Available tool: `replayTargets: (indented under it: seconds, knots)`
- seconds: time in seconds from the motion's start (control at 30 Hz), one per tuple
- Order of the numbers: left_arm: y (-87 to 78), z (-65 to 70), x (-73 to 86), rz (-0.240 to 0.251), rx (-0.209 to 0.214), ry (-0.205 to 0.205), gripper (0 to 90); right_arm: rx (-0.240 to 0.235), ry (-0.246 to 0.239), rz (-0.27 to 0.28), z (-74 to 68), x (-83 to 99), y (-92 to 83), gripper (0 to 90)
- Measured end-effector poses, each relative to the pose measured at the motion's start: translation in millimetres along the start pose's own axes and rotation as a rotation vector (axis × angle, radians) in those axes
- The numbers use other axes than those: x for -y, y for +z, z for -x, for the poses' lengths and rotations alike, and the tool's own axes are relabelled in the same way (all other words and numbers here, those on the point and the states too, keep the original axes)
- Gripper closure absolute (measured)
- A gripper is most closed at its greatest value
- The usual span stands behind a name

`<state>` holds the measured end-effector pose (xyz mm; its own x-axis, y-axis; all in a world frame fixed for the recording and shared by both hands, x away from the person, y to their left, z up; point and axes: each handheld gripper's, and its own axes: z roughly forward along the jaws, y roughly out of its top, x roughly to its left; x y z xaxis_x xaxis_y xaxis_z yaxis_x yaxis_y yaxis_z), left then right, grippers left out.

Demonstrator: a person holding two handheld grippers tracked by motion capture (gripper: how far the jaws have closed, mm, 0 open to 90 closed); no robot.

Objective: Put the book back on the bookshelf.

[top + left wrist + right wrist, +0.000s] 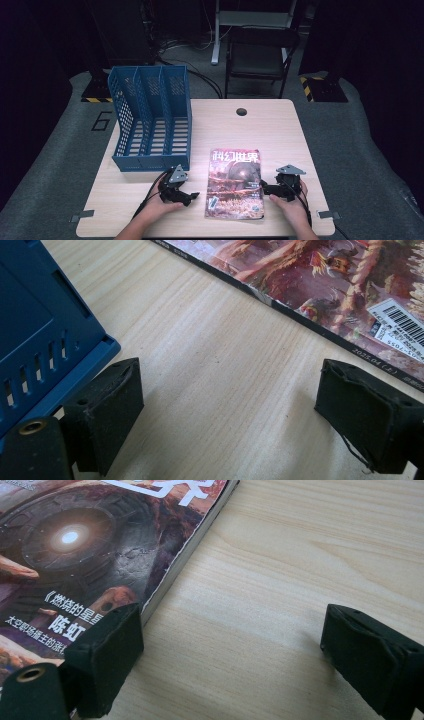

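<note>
A magazine (235,182) with a reddish cover lies flat on the wooden table, near the front edge. My left gripper (192,196) rests on the table just left of it, open, with bare wood between its pads (107,412); the magazine's spine edge (280,300) runs past ahead of it. My right gripper (264,189) sits at the magazine's right edge, open and holding nothing; its left pad (105,652) overlaps the cover's edge (100,545). A blue file rack (150,120) with three slots stands behind the left gripper, and its base corner (45,350) is close to the left pad.
The light wooden table (270,130) has a round cable hole (241,111) near its far edge. A dark folding chair (260,55) stands on the floor beyond the table. Bare wood stretches right of the magazine and behind it.
</note>
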<state>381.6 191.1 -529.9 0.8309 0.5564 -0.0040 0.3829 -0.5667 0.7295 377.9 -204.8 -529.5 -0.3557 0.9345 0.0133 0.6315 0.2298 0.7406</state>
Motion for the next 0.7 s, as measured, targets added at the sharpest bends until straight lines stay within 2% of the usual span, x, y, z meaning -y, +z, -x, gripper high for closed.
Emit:
replayTargets:
  seconds: [0.2, 0.27, 0.3, 0.4, 0.6, 0.63, 0.67, 0.7]
  knots:
    - [0.5, 0.5, -0.6, 0.000, -0.005, -0.007, 11.4, -0.001, -0.006, -0.002, -0.4, 1.0, -1.5, 11.5]
    - [0.5, 0.5, -0.6, 0.000, -0.004, -0.007, 11.5, -0.005, -0.015, 0.003, -0.1, 0.7, -1.2, 14.0]
    - [0.5, 0.3, -0.6, -0.001, -0.003, -0.004, 11.5, -0.006, -0.005, 0.005, -1.0, 0.5, -1.2, 14.9]
    - [0.6, 0.7, -0.7, -0.001, -0.006, -0.009, 11.5, -0.018, -0.026, 0.017, -0.9, 1.0, -1.8, 18.5]
    - [0.7, 0.8, -0.9, 0.003, -0.009, -0.010, 12.2, -0.012, -0.010, 0.023, -3.8, 0.9, -2.3, 22.5]
    - [0.5, 0.3, -1.2, 0.000, -0.017, -0.008, 13.4, -0.013, -0.020, 0.022, -3.3, 0.5, -2.2, 24.0]
    - [1.1, 0.2, -1.2, 0.008, -0.013, -0.013, 14.4, -0.022, -0.017, 0.015, -3.6, -0.5, -4.1, 31.0]
    - [1.1, 0.2, -1.2, 0.008, -0.013, -0.013, 14.4, -0.022, -0.017, 0.015, -3.6, -0.5, -4.1, 31.0]
